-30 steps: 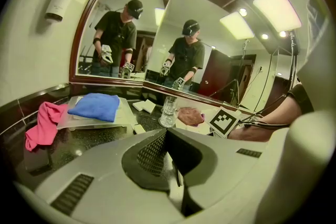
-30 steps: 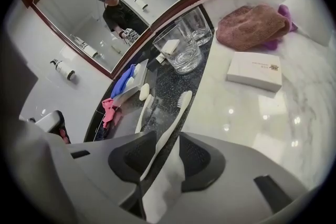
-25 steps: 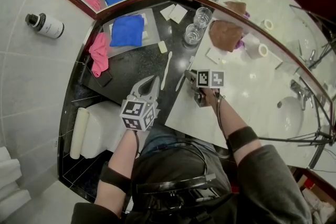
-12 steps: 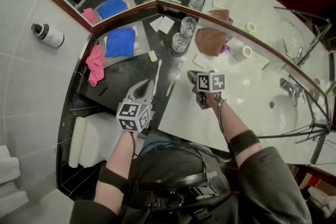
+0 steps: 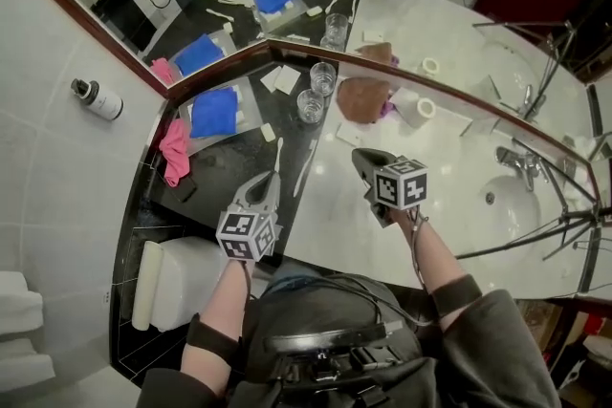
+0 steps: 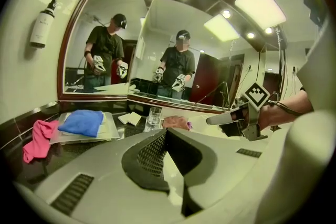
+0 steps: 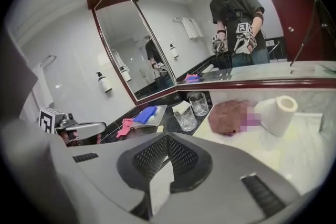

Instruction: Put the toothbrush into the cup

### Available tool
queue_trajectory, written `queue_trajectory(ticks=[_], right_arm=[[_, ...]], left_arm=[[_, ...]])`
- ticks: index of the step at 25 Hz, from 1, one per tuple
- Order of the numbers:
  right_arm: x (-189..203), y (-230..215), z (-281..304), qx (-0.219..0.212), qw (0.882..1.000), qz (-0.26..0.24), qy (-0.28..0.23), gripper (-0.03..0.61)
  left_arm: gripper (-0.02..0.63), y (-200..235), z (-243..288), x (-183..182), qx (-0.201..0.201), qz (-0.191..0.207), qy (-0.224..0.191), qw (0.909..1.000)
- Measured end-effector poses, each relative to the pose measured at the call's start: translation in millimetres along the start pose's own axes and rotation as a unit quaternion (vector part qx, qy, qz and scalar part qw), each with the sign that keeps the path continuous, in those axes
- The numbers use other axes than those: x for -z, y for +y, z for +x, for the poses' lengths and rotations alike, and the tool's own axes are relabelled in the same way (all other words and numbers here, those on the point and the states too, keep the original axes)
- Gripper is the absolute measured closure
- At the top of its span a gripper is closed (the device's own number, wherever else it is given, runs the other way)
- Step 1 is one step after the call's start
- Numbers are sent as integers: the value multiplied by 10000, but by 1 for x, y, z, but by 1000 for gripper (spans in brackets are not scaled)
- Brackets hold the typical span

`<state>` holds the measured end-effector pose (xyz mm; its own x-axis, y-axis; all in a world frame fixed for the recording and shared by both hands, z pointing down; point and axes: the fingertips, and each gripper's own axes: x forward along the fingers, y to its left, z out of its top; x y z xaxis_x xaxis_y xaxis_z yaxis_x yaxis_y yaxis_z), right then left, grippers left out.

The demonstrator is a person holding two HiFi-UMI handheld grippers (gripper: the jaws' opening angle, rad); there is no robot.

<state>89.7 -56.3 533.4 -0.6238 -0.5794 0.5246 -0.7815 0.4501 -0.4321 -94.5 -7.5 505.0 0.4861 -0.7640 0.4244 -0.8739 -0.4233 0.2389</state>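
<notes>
Both of your claws are pressed together and hold nothing. The left claw [image 5: 267, 182] is shut and bare, and the right claw [image 5: 363, 158] has just been closing with nothing between its pads. The toothbrush [image 5: 307, 169] lies flat on the dark table [image 5: 225, 177], on your side of the cup [image 5: 310, 106] and apart from it. A second toothbrush [image 5: 277, 156] lies just to its left, also nearer you than the cup.

The step in hand looks like the pick, so spread the right claw wide before you come down toward the near side of the cup. Cross the handle at about its middle so that the pads close on its two long edges; a grip near one end would probably let it swing. It lies flat on hard stone and may skid, so get low and close slowly, taking only the one.

Carry it upright over the cup and lower it inside before you let go. Keep clear of the second cup [image 5: 323, 76] just behind the first, because either glass could tip at a knock.
</notes>
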Motion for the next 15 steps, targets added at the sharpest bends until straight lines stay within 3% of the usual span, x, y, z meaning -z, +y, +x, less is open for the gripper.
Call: queue_trajectory(ticks=[7,15], right_arm=[[-15,-4,-80,398,9945,-695,-675,563],[-14,-16,-133,884,9861,-689,-1224,561]], left_arm=[[614,-21,-8,-1,97,91,-42,9999],[614,-41,-8,-1,143,175,-69,9997]])
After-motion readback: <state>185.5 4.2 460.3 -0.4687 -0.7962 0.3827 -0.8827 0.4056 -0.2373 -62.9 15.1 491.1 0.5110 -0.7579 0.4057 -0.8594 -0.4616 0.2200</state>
